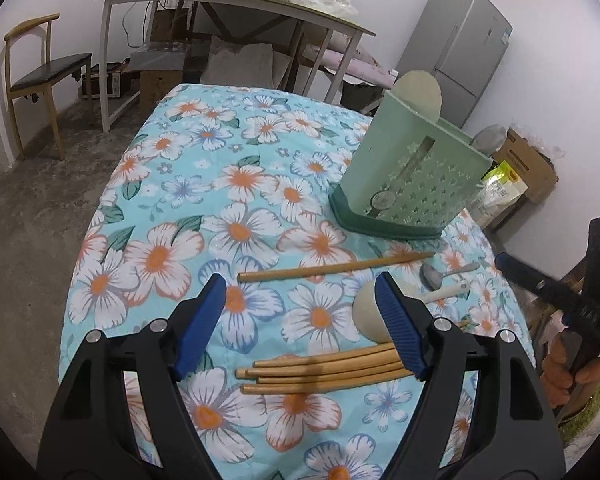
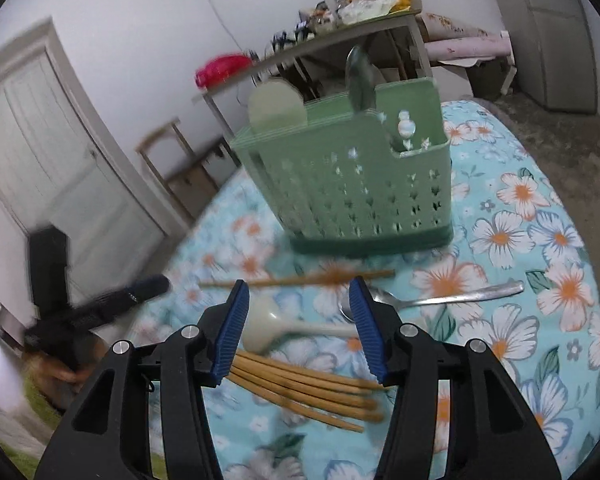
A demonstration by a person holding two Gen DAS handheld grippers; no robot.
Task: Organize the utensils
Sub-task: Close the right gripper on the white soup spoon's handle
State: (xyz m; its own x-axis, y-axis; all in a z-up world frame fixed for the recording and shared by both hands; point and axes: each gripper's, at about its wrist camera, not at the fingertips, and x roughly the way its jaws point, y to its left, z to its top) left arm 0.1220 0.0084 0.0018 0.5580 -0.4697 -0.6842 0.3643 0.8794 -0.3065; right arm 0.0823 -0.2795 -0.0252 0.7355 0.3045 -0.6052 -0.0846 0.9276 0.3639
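My left gripper (image 1: 300,284) hangs open over the flowered tablecloth (image 1: 160,216), nothing between its blue pads. Just below it lies a bundle of several wooden chopsticks (image 1: 324,372), and a single chopstick (image 1: 336,268) lies beyond its tips. A cream spoon (image 1: 368,312) sits partly behind the right pad, with a metal spoon (image 1: 444,274) past it. My right gripper (image 2: 299,286) is open above the cream spoon (image 2: 268,328), not touching it. The metal spoon (image 2: 440,300) lies to its right and the chopstick bundle (image 2: 308,388) lies under its jaws. The green utensil holder (image 2: 348,184) stands behind.
The holder (image 1: 412,176) has a metal spoon (image 2: 360,80) and a cream paddle (image 2: 276,104) standing in it. A hand (image 1: 568,376) shows at the right table edge. Behind stand a cluttered desk (image 1: 236,4), a chair (image 1: 40,76) and a fridge (image 1: 460,48).
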